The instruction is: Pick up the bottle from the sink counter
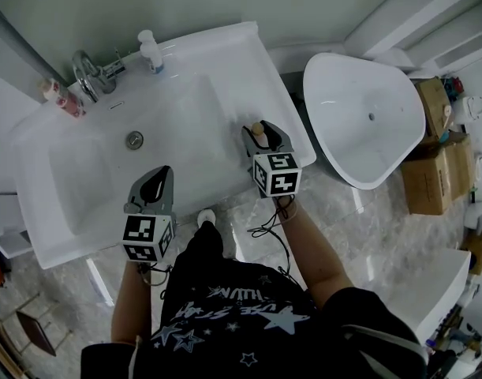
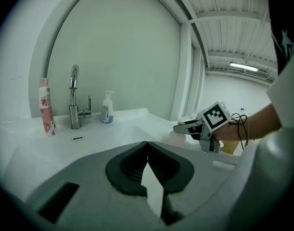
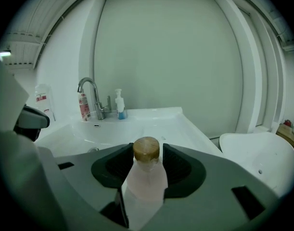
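A pale pink bottle [image 1: 258,129] with a round brown cap stands on the right rim of the white sink [image 1: 217,61]. My right gripper [image 1: 261,137] has a jaw on each side of it. In the right gripper view the bottle [image 3: 146,182] fills the gap between the dark pads [image 3: 181,170], and my right gripper [image 3: 147,163] is shut on its body below the cap. My left gripper [image 1: 163,172] hovers over the sink's front part, shut and empty. In its own view its jaws [image 2: 147,146] meet at the tips.
At the back of the sink are a chrome faucet [image 1: 87,73], a white pump bottle [image 1: 151,54] and a pink tube [image 1: 63,99]. The drain [image 1: 134,140] lies in the basin. A white toilet-like fixture [image 1: 367,117] and cardboard boxes [image 1: 438,172] stand to the right.
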Demonstrator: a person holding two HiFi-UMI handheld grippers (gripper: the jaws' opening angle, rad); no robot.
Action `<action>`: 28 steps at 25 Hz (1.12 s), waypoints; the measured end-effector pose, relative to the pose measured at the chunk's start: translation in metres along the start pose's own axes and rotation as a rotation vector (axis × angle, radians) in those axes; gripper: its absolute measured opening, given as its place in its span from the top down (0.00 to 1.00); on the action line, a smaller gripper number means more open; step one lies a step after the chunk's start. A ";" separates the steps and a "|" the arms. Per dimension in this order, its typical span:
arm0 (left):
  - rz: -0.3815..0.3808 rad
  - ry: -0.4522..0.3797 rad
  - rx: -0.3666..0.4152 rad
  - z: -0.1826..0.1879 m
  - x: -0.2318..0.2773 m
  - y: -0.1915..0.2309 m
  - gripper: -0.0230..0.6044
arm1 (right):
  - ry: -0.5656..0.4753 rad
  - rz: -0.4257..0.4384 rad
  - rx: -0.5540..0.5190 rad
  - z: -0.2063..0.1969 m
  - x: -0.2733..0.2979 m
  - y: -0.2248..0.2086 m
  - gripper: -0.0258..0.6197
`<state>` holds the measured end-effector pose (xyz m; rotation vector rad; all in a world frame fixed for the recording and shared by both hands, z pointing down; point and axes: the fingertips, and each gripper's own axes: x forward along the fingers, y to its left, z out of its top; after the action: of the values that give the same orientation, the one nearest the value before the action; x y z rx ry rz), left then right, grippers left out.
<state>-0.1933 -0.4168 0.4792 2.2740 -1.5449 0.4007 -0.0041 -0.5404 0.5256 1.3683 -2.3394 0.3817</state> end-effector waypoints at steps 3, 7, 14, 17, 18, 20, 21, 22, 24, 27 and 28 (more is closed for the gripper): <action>-0.008 0.007 0.003 0.000 0.006 -0.001 0.93 | -0.003 -0.018 -0.042 0.001 0.001 -0.001 0.72; -0.015 0.019 0.011 -0.003 0.008 -0.005 0.93 | -0.002 -0.037 -0.068 0.001 0.001 -0.001 0.74; -0.016 0.025 0.012 -0.013 -0.005 -0.015 0.93 | -0.017 -0.032 -0.042 0.007 -0.007 0.001 0.74; -0.009 0.014 0.008 -0.015 -0.015 -0.024 0.93 | -0.046 -0.018 -0.044 0.018 -0.021 0.004 0.74; -0.007 0.009 0.007 -0.016 -0.019 -0.028 0.93 | -0.056 -0.014 -0.045 0.022 -0.026 0.006 0.74; -0.004 -0.002 0.007 -0.016 -0.028 -0.035 0.93 | -0.076 -0.005 -0.048 0.028 -0.039 0.009 0.74; 0.000 -0.008 0.007 -0.016 -0.033 -0.039 0.93 | -0.084 0.000 -0.048 0.031 -0.046 0.011 0.74; 0.003 -0.013 0.007 -0.017 -0.038 -0.043 0.93 | -0.092 0.005 -0.046 0.034 -0.053 0.013 0.74; 0.007 -0.023 0.008 -0.017 -0.048 -0.051 0.93 | -0.105 0.015 -0.041 0.037 -0.068 0.015 0.74; 0.017 -0.046 0.013 -0.016 -0.062 -0.063 0.93 | -0.121 0.019 -0.043 0.039 -0.090 0.017 0.74; 0.021 -0.054 0.014 -0.016 -0.068 -0.067 0.93 | -0.127 0.018 -0.045 0.040 -0.098 0.018 0.74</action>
<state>-0.1561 -0.3314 0.4554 2.2987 -1.5986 0.3603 0.0152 -0.4742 0.4441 1.3888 -2.4487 0.2525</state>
